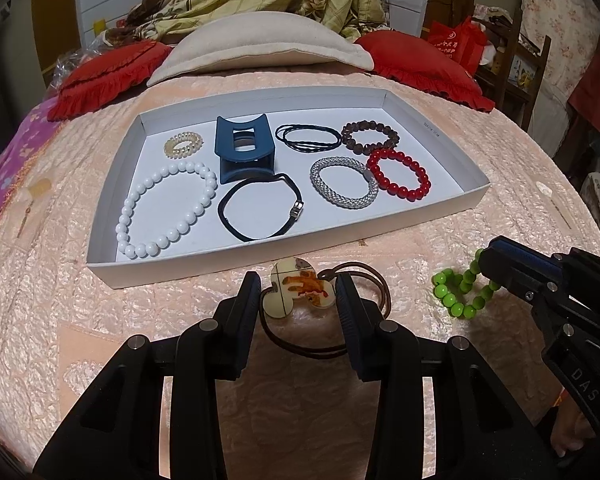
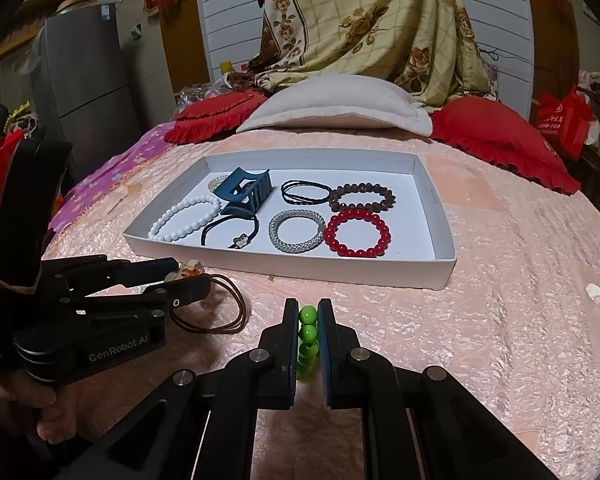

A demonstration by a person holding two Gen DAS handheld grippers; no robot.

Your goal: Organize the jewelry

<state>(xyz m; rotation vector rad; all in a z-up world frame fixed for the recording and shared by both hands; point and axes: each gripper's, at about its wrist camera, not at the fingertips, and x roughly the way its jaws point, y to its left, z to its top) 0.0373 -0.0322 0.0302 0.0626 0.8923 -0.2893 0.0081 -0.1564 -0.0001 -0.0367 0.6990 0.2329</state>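
A white tray (image 1: 474, 196) on the pink bedspread holds a white bead bracelet (image 1: 164, 210), a blue hair claw (image 1: 244, 148), black hair ties (image 1: 260, 212), a silver bracelet (image 1: 344, 182), a red bead bracelet (image 1: 400, 174) and a brown bead bracelet (image 1: 370, 138). My left gripper (image 1: 298, 294) has its fingers on both sides of a cream flower charm on a brown hair tie (image 1: 296, 290), just before the tray. My right gripper (image 2: 308, 320) is shut on a green bead bracelet (image 2: 309, 334), which also shows in the left wrist view (image 1: 462, 290).
A beige pillow (image 1: 260, 48) and two red cushions (image 1: 108, 76) lie beyond the tray. A red bag (image 1: 458, 40) and a wooden shelf stand at the right. A grey fridge (image 2: 84, 80) stands at the left.
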